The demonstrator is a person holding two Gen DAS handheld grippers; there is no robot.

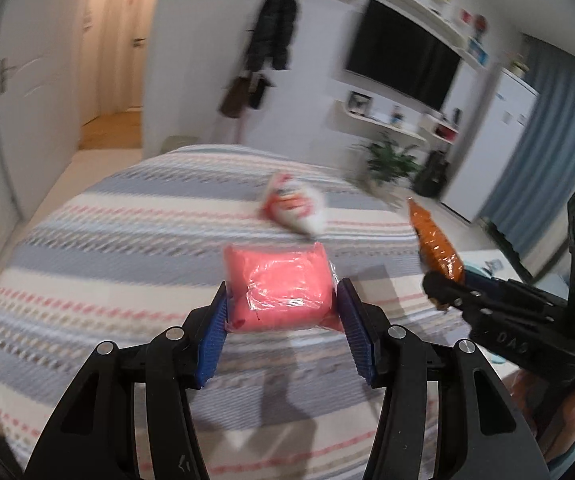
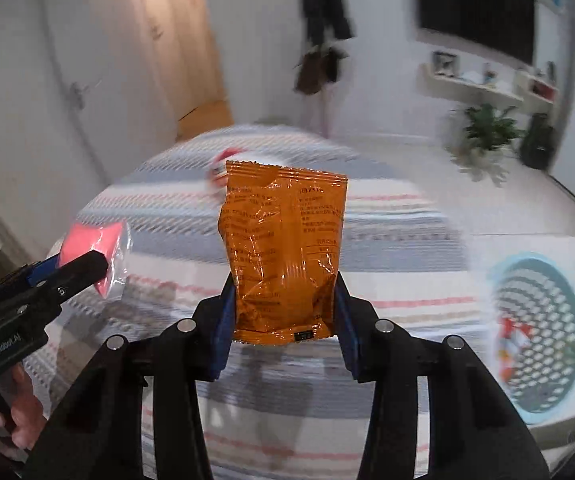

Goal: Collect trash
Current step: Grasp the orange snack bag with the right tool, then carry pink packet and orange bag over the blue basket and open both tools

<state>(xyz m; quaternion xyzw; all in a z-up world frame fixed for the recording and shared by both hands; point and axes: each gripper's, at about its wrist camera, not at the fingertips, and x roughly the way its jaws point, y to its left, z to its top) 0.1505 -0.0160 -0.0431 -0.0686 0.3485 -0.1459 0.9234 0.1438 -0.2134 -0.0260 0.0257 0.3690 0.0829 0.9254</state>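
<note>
We see dim indoor light, heavy motion blur across the bed [image 1: 127,240], and fisheye bending at dark edges.

Between my left claw's [image 1: 281,312] fingers sat a wrapped packet [image 1: 279,286], above the bed [image 1: 127,248]. Ahead of it a pouch [image 1: 293,204] lay on the bed. To its right my right claw [image 2: 283,312] held a snack bag [image 2: 283,248]; a basket [image 2: 539,332] stood right of that.

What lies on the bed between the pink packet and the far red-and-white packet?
Only bare striped bedspread shows between the pink packet and the red-and-white packet, in the left wrist view.
</note>
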